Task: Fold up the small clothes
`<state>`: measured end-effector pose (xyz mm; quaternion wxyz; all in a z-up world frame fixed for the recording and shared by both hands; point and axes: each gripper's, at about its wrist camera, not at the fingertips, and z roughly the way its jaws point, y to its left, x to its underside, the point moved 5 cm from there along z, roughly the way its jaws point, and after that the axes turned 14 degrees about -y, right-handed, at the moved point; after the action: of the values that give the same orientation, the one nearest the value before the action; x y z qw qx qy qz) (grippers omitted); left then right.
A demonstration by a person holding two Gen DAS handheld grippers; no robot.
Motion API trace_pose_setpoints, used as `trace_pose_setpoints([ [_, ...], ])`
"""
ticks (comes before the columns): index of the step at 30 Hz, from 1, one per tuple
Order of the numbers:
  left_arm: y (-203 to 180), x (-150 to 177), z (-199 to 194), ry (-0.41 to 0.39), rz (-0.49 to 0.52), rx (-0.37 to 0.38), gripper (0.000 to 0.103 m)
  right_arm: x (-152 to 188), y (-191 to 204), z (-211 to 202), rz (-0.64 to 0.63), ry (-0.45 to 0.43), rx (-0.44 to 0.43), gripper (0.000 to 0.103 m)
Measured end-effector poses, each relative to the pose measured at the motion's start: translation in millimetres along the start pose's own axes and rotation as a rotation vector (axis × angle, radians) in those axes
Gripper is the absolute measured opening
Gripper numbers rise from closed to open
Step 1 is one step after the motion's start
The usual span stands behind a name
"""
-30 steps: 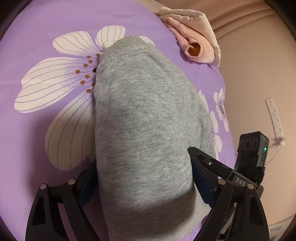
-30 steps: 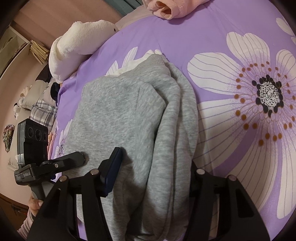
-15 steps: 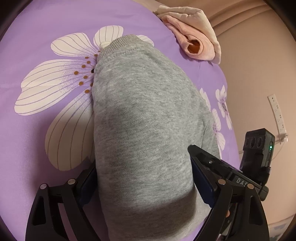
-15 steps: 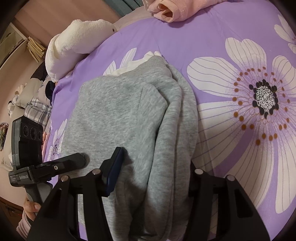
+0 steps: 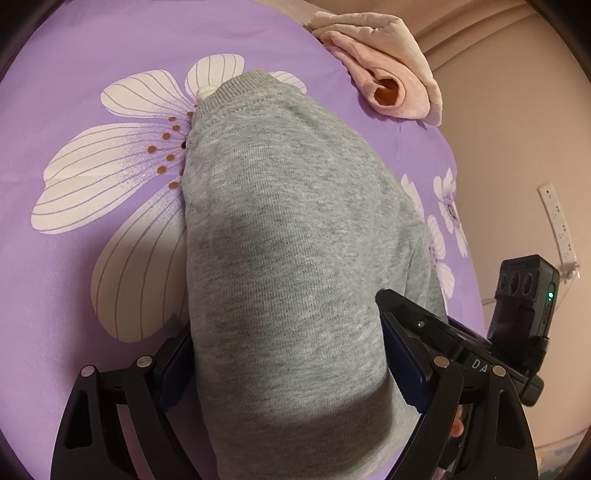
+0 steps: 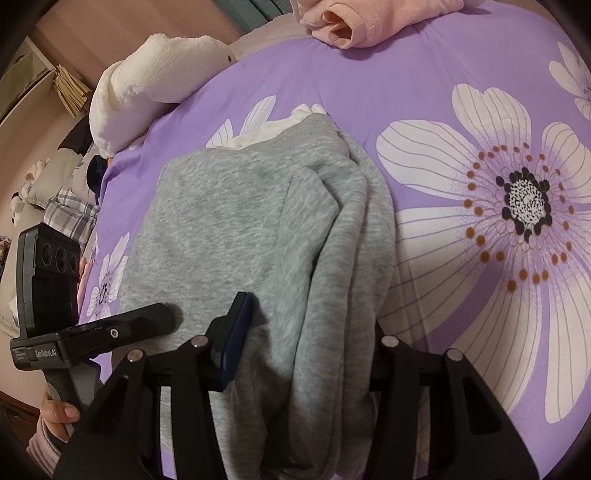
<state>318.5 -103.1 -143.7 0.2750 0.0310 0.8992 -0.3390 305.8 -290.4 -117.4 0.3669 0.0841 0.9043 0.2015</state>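
1. The left gripper (image 5: 286, 354) stands wide, as it did a second ago, its blue pads on either flank of the near end of the grey sweatshirt (image 5: 291, 236). Whether the pads press the cloth or only bracket it cannot be told from the left wrist view.
2. The sweatshirt lies partly folded on the purple flowered bedsheet (image 5: 92, 74), its ribbed hem pointing away and a slip of white cloth (image 6: 280, 127) peeping from under the far edge.
3. The right gripper (image 6: 306, 343) has narrowed over the last second and its jaws are closing now around the bunched right-hand fold of the sweatshirt. The right pad is hidden behind the cloth, so a firm pinch cannot be confirmed.
4. This closing suggests that the right side is about to be taken up for the next fold, while the left side holds the garment steady.
5. A pink garment (image 6: 354, 22) and a white plush toy (image 6: 155, 74) lie well apart at the bed's far edge, untouched.
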Motion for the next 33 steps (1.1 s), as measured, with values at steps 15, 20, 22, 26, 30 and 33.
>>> trace_pose_setpoints([
  [15, -1, -2, -6, -0.043, 0.008, -0.006, 0.079, -7, 27, -12, -0.146, -0.09, 0.054, 0.024],
  [20, -2, -6, -13, -0.061, 0.002, 0.003, 0.078, -13, 47, -23, -0.198, -0.135, 0.03, 0.024],
  [22, -1, -8, -18, -0.075, 0.006, -0.005, 0.078, -15, 54, -27, -0.214, -0.148, 0.021, 0.024],
  [26, 2, -14, -31, -0.103, 0.01, -0.009, 0.078, -14, 67, -31, -0.235, -0.167, 0.004, 0.023],
  [30, 7, -19, -46, -0.126, 0.007, -0.02, 0.078, -15, 82, -34, -0.24, -0.191, -0.021, 0.023],
  [33, 13, -21, -59, -0.146, 0.006, -0.034, 0.078, -15, 96, -33, -0.256, -0.2, -0.033, 0.023],
])
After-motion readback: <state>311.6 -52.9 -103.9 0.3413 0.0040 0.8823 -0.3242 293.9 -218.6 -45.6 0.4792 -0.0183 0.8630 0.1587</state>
